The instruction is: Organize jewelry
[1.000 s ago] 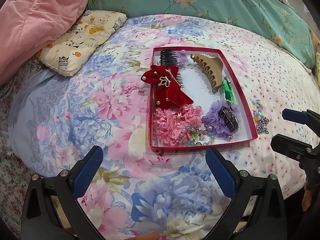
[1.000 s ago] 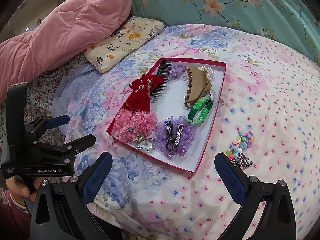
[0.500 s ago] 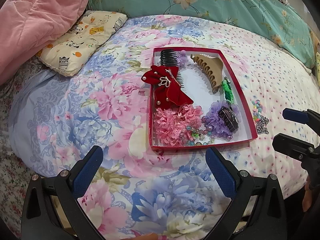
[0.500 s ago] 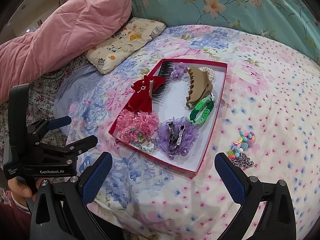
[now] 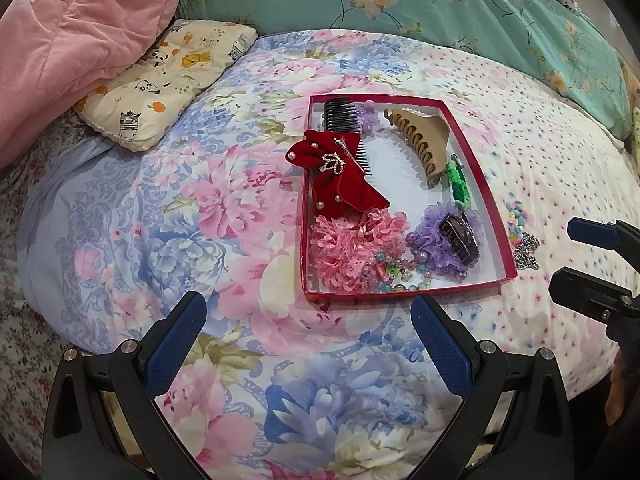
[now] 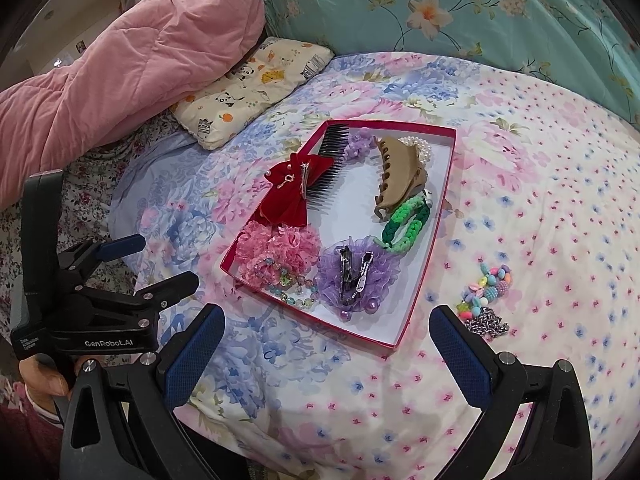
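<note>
A red-rimmed tray (image 5: 460,128) (image 6: 424,276) lies on the floral bedspread. It holds a red bow (image 5: 340,184), a black comb (image 5: 340,114), a beige claw clip (image 5: 424,140), a green braided band (image 6: 404,224), pink (image 5: 352,248) and purple (image 6: 356,268) scrunchies and a bead bracelet (image 6: 288,284). A colourful bead piece with a metal chain (image 6: 486,300) (image 5: 522,240) lies on the bed right of the tray. My left gripper (image 5: 308,336) is open and empty before the tray's near edge. My right gripper (image 6: 326,344) is open and empty, near the tray's corner.
A pink quilt (image 5: 72,40) and a small animal-print pillow (image 5: 168,76) lie at the back left. A teal floral pillow (image 5: 440,4) runs along the back. The left gripper shows in the right wrist view (image 6: 132,264), the right one in the left wrist view (image 5: 588,256).
The right wrist view has shifted slightly, so the tray and bead piece sit a little further right and lower. The left gripper has barely moved. Both stay open.
</note>
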Tool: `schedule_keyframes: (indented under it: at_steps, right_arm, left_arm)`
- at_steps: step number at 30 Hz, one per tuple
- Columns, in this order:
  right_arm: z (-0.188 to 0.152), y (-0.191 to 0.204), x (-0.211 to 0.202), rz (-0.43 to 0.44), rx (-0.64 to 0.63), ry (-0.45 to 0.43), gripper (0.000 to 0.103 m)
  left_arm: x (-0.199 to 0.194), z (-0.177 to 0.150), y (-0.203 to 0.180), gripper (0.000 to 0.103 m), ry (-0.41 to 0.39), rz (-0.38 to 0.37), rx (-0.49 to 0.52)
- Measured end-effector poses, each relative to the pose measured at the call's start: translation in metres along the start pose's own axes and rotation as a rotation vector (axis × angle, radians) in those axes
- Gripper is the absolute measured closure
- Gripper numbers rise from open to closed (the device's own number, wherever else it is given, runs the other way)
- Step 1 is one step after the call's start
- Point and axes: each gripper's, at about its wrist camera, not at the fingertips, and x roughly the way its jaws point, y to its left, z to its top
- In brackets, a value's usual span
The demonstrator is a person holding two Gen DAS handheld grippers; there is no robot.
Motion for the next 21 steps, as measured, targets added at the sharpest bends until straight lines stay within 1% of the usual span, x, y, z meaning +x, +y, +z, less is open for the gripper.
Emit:
schedule_keyframes:
  at_steps: [21]
  right_arm:
    - [-0.0004,0.0013,0.0001,0.001,-0.001,0.000,0.000]
  left_arm:
    - [-0.0002,-0.0012,0.0001,0.000,-0.002,0.000,-0.001]
